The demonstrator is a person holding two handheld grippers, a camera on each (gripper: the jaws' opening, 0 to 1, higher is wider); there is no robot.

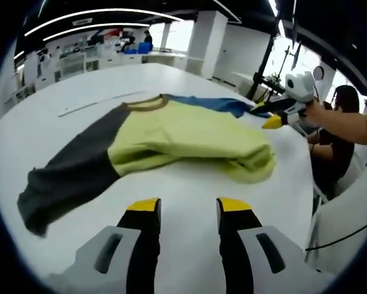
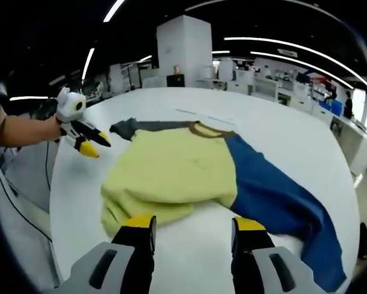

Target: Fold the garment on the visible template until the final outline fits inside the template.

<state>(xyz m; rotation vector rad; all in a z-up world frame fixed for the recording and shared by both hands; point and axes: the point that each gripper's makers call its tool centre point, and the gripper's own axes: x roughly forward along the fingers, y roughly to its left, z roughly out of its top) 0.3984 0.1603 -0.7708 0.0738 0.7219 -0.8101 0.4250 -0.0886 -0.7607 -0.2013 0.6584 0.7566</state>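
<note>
I stand over a white table [image 1: 244, 196] with a two-jaw gripper in each hand. A long-sleeved shirt [image 1: 189, 138] lies flat on it: yellow-green body, brown collar [image 1: 147, 104], one dark grey sleeve [image 1: 73, 171] and one blue sleeve [image 2: 281, 208]. The body's lower part looks doubled over on itself, with a rumpled fold at the hem end, so I judge the first fold made and the sleeves still to be brought in.

My left gripper [image 1: 188, 211] hovers above bare table just short of the shirt's near edge, jaws parted and holding nothing, yellow tips [image 1: 145, 204] pointing at the cloth. My right gripper [image 2: 194, 229] does the same from the opposite side, jaws apart and empty, its tips near the folded hem. Each gripper also appears small in the other's view, hanging off the far side of the shirt.

Thin pale lines [image 1: 100, 103] run on the table beyond the collar, perhaps the template edge; I cannot tell. A person [image 1: 339, 135] sits past the table.
</note>
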